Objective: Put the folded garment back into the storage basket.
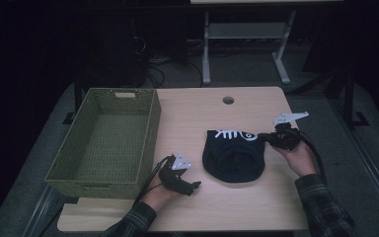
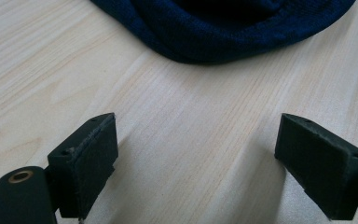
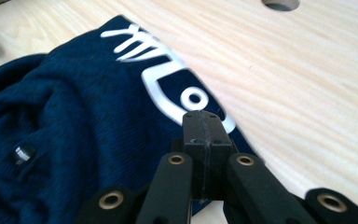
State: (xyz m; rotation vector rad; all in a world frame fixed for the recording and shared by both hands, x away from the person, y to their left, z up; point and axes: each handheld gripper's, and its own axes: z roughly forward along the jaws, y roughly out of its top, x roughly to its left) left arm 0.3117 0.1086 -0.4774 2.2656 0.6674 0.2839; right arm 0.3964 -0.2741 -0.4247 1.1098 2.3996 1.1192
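- Right gripper [image 3: 201, 122] pinches shut on the dark-blue knitted garment [image 1: 233, 157] with white print; left gripper [image 2: 196, 154] waits, jaws apart, above the wooden tabletop [image 1: 256, 197].
- Next, probably: lift toward the green woven basket [image 1: 98, 180].

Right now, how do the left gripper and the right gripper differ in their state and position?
The left gripper has its jaws wide apart with bare table between them, while the right gripper has its jaws pressed together.
The left gripper sits short of the dark blue garment; the right gripper is at its printed edge.
Both are black and hand-held.
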